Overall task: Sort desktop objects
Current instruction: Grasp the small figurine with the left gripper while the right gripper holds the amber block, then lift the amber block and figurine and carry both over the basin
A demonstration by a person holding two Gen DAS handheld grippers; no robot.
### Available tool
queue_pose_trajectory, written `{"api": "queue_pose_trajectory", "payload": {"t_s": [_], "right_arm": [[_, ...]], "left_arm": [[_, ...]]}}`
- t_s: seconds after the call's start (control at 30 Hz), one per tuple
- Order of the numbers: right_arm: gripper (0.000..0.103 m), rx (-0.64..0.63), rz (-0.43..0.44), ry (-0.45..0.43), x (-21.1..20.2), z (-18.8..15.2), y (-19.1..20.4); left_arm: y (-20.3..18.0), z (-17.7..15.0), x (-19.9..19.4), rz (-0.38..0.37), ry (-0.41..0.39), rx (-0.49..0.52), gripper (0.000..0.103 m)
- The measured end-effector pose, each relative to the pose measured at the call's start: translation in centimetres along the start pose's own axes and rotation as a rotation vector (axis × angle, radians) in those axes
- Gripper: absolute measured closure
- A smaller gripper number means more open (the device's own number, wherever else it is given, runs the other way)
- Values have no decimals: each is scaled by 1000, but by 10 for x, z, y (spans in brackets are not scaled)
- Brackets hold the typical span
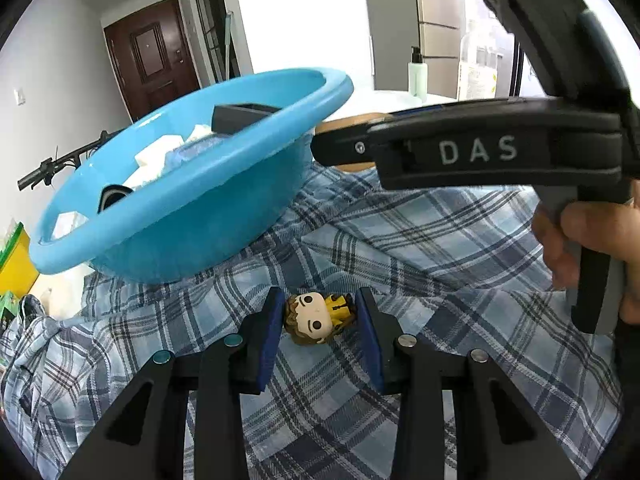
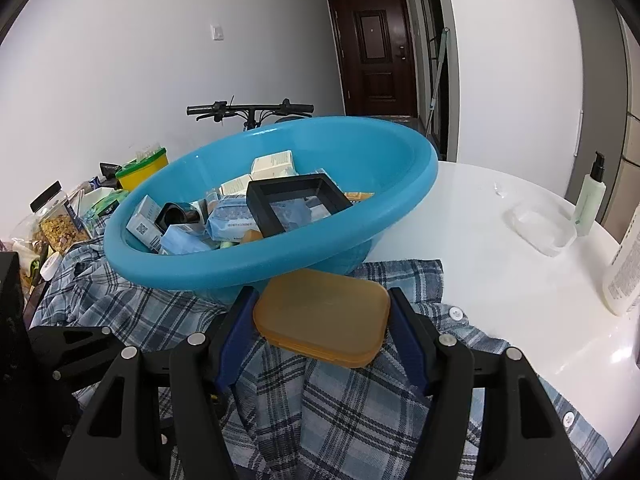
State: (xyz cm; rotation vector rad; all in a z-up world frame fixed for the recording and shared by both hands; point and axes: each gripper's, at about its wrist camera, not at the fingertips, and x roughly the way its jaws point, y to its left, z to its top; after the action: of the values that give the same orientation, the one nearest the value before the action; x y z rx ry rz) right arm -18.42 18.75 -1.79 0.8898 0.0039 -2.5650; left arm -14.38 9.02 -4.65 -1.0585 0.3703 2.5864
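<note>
Left gripper [image 1: 318,320] clenched on small big-headed toy figurine in yellow [image 1: 316,316], lying on blue plaid cloth [image 1: 400,248] in front of round blue plastic basin [image 1: 192,196]. Right gripper [image 2: 322,320] grasps flat amber plastic lid [image 2: 322,316], its far edge under basin rim. Basin holds black square frame [image 2: 296,204] and small packets.

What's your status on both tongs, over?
Left tongs closed on the toy figure, lying on the plaid shirt. Right tongs clamped on the orange lid. Blue basin just ahead, nothing in the way.
</note>
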Motion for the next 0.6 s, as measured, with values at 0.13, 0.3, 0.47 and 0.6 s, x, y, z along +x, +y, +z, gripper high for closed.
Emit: {"api": "queue_pose_trajectory", "payload": {"t_s": [0.13, 0.3, 0.47, 0.6], "right_arm": [[39, 3, -17, -17, -4, 1, -2], [39, -12, -74, -51, -10, 3, -3], [40, -49, -113, -59, -11, 3, 1], [39, -47, -147, -30, -8, 2, -7]], "left_arm": [[9, 1, -8, 7, -25, -27, 64], [18, 2, -11, 7, -42, -44, 64], [17, 1, -24, 12, -78, -60, 64], [18, -1, -28, 11, -86, -63, 64]]}}
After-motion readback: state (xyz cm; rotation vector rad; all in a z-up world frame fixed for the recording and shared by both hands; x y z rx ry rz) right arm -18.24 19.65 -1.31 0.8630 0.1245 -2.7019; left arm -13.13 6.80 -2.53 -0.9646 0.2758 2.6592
